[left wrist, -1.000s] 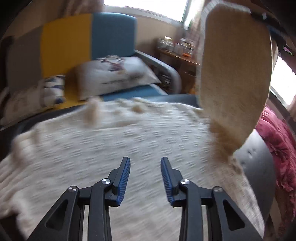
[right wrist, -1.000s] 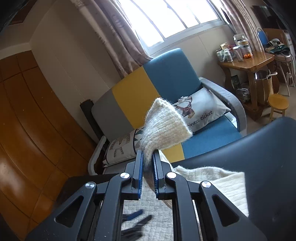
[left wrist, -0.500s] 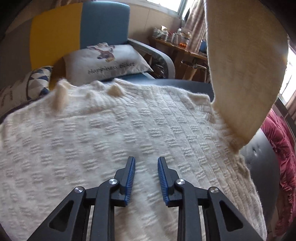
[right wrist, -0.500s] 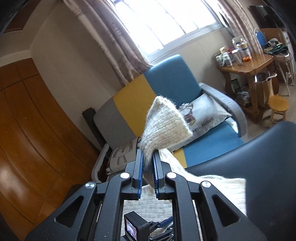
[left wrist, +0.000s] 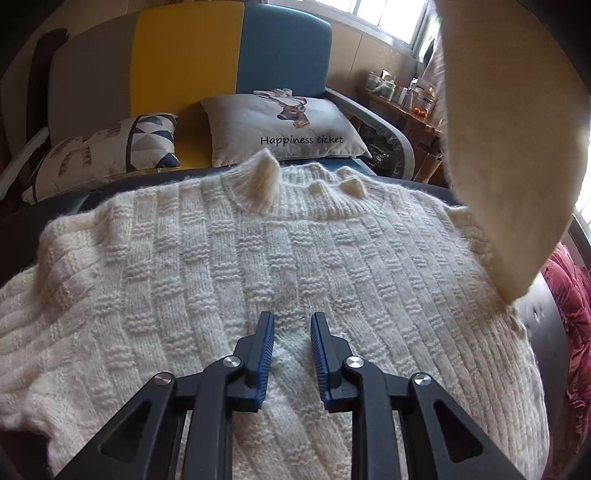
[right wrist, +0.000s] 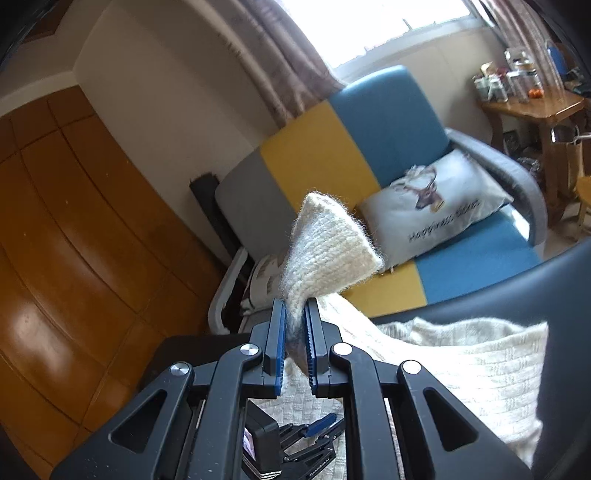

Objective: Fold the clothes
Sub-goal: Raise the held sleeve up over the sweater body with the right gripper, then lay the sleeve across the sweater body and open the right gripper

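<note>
Now the cream chunky-knit sweater (left wrist: 258, 280) lies spread flat on the dark rounded bench (left wrist: 546, 332). Over its middle, the left gripper (left wrist: 291, 350) has its blue-padded fingers closing, knit between them. The right gripper (right wrist: 295, 343) holds the sweater's ribbed cuff (right wrist: 328, 251) aloft, fingers clamped on it.

I get daylight from the blown-out window (right wrist: 391, 26) behind the sofa; it glares off the wooden wardrobe (right wrist: 55, 240). Both fisheye views bend and darken at the rims, and the right one blurs slightly.
</note>
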Available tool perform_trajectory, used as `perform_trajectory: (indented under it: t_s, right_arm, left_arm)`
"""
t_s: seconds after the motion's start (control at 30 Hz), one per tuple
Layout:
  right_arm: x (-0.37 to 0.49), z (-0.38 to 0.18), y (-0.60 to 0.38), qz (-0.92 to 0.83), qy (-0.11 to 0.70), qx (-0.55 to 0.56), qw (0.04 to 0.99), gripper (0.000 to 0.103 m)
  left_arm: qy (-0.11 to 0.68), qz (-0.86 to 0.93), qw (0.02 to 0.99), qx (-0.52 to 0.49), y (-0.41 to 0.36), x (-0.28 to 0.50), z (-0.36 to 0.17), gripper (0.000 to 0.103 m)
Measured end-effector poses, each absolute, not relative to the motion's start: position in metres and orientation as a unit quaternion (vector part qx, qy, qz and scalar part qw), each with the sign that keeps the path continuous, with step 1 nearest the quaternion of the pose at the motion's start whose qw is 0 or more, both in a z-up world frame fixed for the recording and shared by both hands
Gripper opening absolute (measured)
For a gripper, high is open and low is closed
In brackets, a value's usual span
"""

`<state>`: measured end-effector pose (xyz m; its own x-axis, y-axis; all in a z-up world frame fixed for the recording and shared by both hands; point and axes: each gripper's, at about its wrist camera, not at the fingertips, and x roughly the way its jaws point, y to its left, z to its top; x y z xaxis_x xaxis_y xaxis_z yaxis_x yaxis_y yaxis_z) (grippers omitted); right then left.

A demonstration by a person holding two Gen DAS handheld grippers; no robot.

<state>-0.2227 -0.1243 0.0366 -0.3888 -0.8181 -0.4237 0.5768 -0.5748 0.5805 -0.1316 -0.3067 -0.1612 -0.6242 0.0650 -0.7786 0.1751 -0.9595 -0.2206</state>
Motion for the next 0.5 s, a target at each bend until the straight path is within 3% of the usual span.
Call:
perform_trajectory:
  t_s: [0.5]
  right_arm:
    - [-0.206, -0.069, -0.22, -0.756, -0.118, 0.455, 0.456, 0.01]
  left_arm:
    - [0.223, -0.895, 0.032, 0.386, -0.376, -0.078, -0.14, 0.022]
